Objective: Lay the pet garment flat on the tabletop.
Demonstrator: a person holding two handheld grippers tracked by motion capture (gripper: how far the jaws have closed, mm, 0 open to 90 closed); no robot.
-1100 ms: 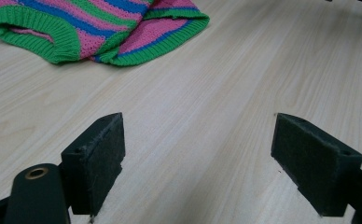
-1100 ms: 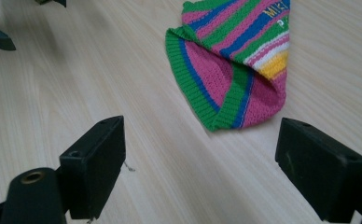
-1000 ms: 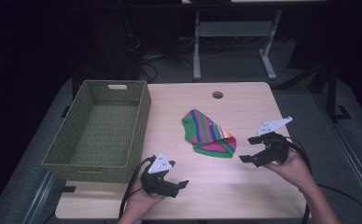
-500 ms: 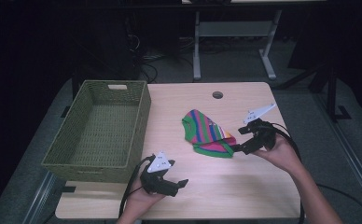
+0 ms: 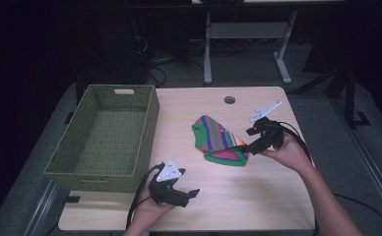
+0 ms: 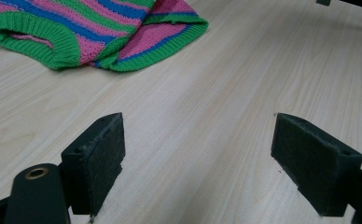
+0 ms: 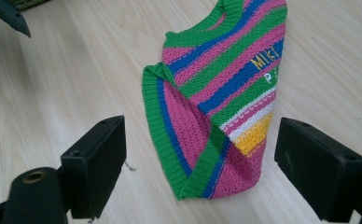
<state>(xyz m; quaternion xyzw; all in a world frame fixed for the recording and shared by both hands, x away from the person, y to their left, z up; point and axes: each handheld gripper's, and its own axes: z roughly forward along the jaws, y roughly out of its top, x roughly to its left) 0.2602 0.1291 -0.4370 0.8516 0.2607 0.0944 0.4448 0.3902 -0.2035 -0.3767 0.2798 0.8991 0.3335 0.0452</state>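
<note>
A: Change since the earlier frames: right gripper (image 5: pixel 243 145) has come in from the table's right edge to the sweater's (image 5: pixel 218 141) near-right corner. Left gripper (image 5: pixel 188 194) hasn't shifted, low at the front edge. Sweater and basket (image 5: pixel 105 132) unmoved.

B: Layout, big to small?

A: Table (image 5: pixel 277 196); basket on its left side, nothing in it; sweater mid-table, right of the basket and apart from it; the two grippers.

B: Step?

A: I judge it the approach to a grasp. Right gripper view: jaws spread wide, sweater hem corner (image 7: pixel 202 182) between them, nothing pinched yet. Left gripper view: jaws also spread, bare wood between, sweater (image 6: pixel 90 32) well ahead.

B: Next move?

A: Probably lower the right jaws onto the folded hem and close; the knit is soft and layered, so take all the layers.

B: Orientation?

A: High view: lies flat, folded. Long axis diagonal, far-left to near-right. Neck end points toward the basket's far side, hem toward the right gripper.
</note>
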